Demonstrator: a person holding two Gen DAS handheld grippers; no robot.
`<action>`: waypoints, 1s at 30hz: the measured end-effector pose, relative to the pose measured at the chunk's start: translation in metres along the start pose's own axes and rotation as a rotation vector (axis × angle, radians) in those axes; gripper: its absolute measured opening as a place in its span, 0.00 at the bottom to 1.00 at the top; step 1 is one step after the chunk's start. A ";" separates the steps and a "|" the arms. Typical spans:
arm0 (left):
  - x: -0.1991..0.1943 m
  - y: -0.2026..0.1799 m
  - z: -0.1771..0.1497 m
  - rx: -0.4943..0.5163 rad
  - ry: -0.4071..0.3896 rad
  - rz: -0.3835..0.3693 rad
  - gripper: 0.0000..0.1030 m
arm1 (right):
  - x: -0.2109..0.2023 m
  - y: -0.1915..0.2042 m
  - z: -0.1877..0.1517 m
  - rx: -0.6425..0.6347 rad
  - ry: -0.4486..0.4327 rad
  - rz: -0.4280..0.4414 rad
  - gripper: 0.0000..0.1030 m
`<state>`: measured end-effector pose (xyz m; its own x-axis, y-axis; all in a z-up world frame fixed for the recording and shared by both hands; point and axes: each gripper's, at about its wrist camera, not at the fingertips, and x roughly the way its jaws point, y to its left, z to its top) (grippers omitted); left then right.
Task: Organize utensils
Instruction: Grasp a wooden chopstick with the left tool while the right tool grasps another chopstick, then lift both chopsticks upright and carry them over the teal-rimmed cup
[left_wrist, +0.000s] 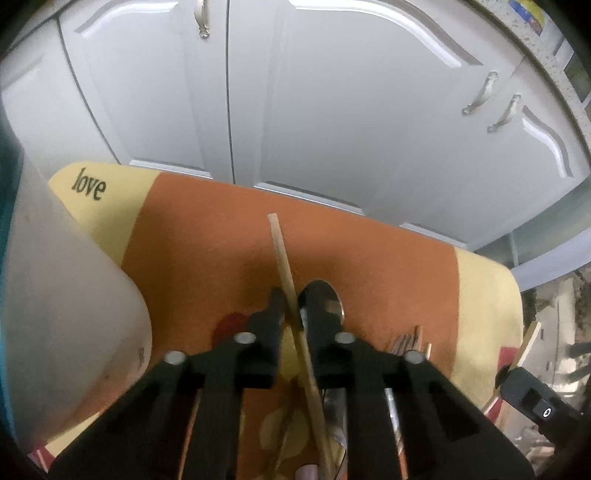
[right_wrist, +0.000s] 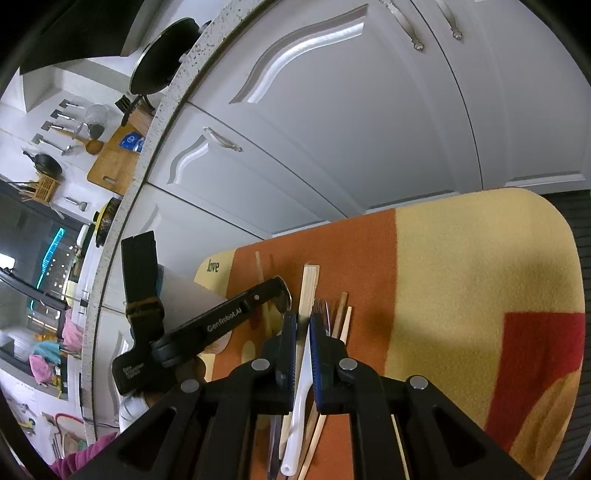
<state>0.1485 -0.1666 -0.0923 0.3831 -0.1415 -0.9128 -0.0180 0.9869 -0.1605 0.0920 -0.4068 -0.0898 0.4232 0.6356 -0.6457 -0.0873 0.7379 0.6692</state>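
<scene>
My left gripper (left_wrist: 292, 308) is shut on a wooden chopstick (left_wrist: 282, 254) that points up and away over the orange mat (left_wrist: 207, 251). A metal spoon (left_wrist: 332, 295) lies just right of its fingers, and a fork (left_wrist: 402, 341) lies further right. My right gripper (right_wrist: 303, 325) is shut on a knife with a white handle (right_wrist: 297, 406); its blade runs up between the pads. Under it lie a flat wooden stick (right_wrist: 309, 288), a fork (right_wrist: 320, 308) and chopsticks (right_wrist: 341, 317). The left gripper (right_wrist: 273, 291) also shows in the right wrist view, over the spoon.
A white translucent container (left_wrist: 70, 332) stands at the mat's left edge. White cabinet doors (left_wrist: 332, 110) rise just behind the mat. A speckled countertop edge (right_wrist: 147, 177) with pans and a cutting board is at the far left of the right wrist view.
</scene>
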 end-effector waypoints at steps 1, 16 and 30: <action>-0.001 0.002 -0.001 -0.004 -0.001 -0.018 0.08 | -0.001 0.001 -0.001 -0.001 -0.004 -0.001 0.06; -0.098 0.011 -0.028 0.043 -0.128 -0.240 0.05 | -0.028 0.037 -0.010 -0.057 -0.054 -0.018 0.06; -0.216 0.075 -0.037 0.067 -0.286 -0.309 0.04 | -0.063 0.129 -0.013 -0.242 -0.129 -0.043 0.06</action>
<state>0.0297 -0.0654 0.0792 0.6017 -0.4136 -0.6833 0.1945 0.9056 -0.3769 0.0428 -0.3490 0.0321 0.5414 0.5797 -0.6090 -0.2729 0.8062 0.5249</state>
